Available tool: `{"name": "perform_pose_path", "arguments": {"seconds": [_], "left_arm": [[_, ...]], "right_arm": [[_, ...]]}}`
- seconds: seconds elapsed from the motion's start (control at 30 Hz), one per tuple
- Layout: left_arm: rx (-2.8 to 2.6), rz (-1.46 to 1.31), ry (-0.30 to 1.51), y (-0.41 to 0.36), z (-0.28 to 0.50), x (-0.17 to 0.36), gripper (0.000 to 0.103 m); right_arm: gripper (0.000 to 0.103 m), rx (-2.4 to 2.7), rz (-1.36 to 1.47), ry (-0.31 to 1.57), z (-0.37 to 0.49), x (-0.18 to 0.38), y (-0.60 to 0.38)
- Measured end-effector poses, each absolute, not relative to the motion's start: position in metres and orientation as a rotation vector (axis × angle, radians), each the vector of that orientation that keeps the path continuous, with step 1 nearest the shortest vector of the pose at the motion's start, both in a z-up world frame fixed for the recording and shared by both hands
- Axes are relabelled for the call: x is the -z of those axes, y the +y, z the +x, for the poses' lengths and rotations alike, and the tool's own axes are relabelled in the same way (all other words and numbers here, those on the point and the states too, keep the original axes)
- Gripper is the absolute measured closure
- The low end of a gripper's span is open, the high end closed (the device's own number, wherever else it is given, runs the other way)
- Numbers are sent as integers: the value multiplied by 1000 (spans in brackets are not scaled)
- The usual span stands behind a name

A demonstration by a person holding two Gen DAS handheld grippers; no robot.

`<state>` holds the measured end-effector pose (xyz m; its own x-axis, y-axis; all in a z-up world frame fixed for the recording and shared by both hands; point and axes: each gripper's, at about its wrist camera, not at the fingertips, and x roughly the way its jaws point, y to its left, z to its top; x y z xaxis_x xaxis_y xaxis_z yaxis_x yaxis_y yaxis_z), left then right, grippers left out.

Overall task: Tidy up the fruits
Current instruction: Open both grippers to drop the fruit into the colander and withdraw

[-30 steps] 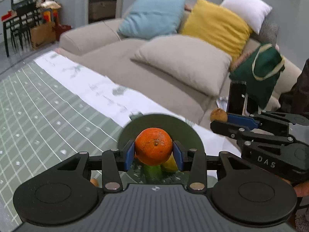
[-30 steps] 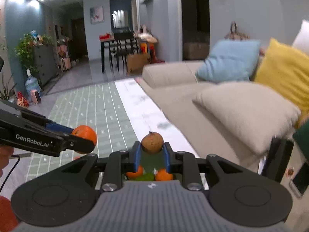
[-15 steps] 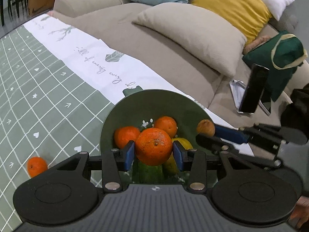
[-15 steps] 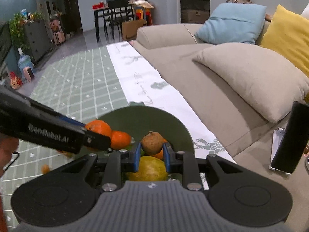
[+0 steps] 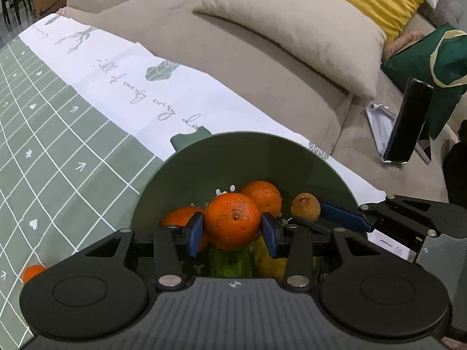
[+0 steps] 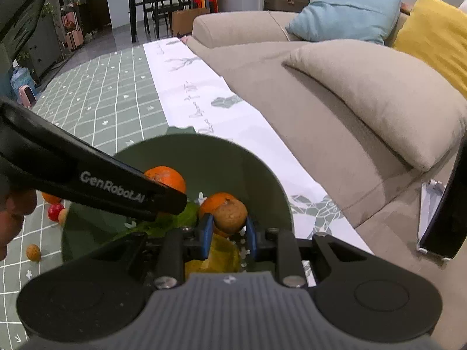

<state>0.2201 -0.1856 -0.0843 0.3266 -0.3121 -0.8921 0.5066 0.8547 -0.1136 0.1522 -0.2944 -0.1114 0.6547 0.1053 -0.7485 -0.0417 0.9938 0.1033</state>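
Left gripper (image 5: 232,234): fingers clamp the orange (image 5: 232,224), over the green bowl (image 5: 256,151).
Right gripper (image 6: 227,234): fingers pinch the small brown fruit (image 6: 230,215), above the bowl's middle.
Release: lower both onto the pile, then part your fingers gently.

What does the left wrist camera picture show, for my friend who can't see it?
The left hand-held gripper holds an orange over a green bowl of oranges and other fruit. The right hand-held gripper holds a small brown fruit beside it; a beige sofa sits behind.
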Motion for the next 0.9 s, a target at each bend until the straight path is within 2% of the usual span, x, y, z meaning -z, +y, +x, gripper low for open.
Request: {"name": "perform_pose_path", "arguments": {"seconds": [0.23,0.37,0.43,0.53,0.6,0.73,0.9], "left_arm": [[537,226,1112,-192,221,83,55],[529,194,1114,-187,221,81,41],[522,168,1114,-184,221,79,40],[516,162,1099,-181,216,70,40],[520,176,1071,-179,210,59,40],[489,218,998,-171,196,33,40],[438,215,906,-150,174,2,40]], "right_arm": [[83,-82,91,856,153,115,-295],[81,-81,76,853,151,113,-292],[80,-81,62,851,149,113,-291],[67,-72,48,842,145,108,-290],[63,-71,46,838,142,103,-289],[44,-53,67,822,134,88,-291],[36,-40,144,783,119,61,-292]]}}
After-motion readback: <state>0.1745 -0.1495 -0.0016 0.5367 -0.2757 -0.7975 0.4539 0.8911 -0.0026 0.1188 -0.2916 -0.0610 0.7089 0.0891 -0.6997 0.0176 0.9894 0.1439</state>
